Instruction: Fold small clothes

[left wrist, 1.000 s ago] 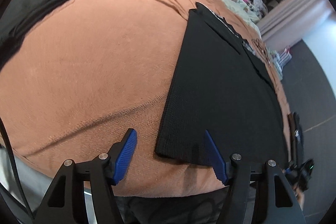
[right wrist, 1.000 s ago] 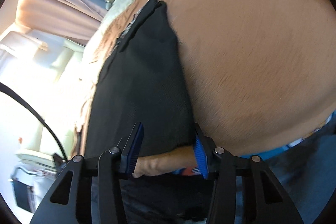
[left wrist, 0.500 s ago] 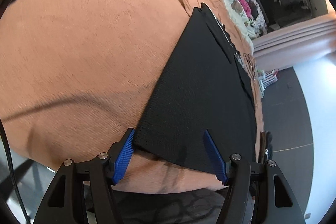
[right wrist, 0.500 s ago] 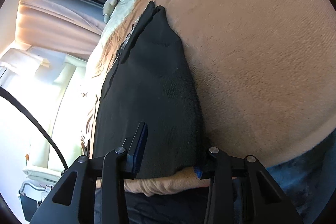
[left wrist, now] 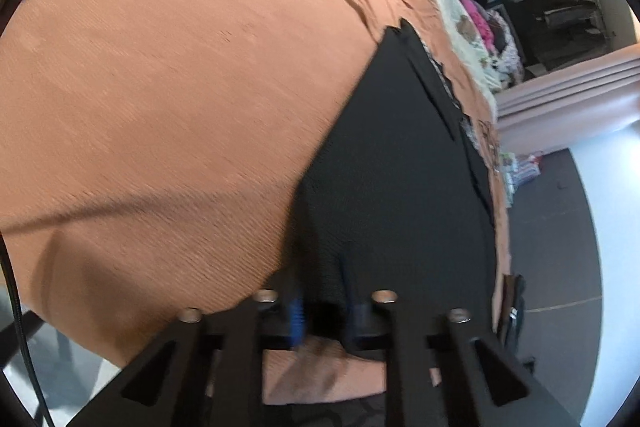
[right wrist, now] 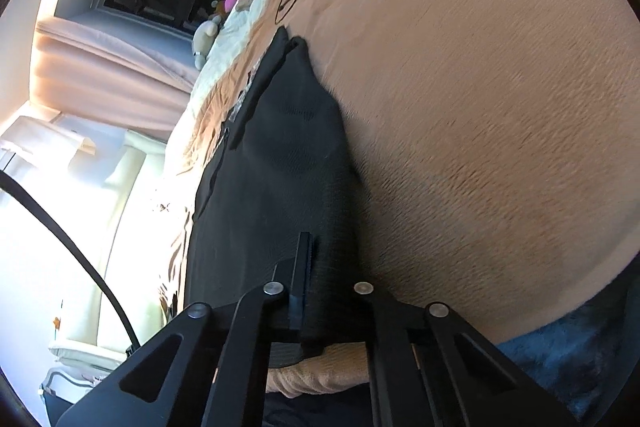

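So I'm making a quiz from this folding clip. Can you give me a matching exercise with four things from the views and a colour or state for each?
Things:
1. black garment
2. blanket
3. left gripper
4. curtain

Descriptions:
A. orange-brown, spread beneath the clothing
B. pale pink, hanging in folds
C. dark knit, lying flat
D. shut on a fabric edge

Pairs: 1-C, 2-A, 3-D, 4-B

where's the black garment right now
The black garment lies flat on the orange blanket, right of centre in the left wrist view, with its near edge pinched by the left gripper and right gripper.
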A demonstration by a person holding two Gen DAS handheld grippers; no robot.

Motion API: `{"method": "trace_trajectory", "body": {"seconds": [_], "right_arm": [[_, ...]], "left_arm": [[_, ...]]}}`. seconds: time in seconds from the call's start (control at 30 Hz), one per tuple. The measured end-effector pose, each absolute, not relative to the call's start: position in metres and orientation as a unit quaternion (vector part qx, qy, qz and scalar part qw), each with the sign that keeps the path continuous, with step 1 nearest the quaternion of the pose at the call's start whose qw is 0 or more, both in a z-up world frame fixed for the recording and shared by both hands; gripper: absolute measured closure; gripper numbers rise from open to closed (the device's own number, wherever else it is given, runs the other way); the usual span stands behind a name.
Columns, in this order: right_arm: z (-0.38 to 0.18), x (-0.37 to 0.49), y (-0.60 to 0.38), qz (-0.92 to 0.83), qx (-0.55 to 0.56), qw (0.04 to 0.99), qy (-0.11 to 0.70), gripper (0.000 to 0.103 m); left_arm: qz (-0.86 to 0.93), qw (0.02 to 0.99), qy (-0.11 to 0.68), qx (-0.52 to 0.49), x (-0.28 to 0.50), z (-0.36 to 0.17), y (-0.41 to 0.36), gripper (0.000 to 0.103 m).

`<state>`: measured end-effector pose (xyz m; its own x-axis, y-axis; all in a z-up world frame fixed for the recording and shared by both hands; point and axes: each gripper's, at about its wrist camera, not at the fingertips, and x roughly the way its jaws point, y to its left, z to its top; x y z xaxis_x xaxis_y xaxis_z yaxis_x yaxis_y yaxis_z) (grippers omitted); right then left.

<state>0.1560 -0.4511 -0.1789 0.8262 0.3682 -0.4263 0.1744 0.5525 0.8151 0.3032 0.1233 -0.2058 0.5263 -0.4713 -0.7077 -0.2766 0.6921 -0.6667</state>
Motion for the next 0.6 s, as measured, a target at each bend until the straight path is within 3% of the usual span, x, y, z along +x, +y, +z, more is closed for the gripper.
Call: {"method": "trace_trajectory", "body": {"seconds": [0.6], "right_arm": [[-0.121,0.112,-0.424,0.089,0.427,0.866,0.245,0.103]], "left_arm": [[-0.082,0.822,0.413,-0.383,0.272,-0.133,0.142,0.1]]}}
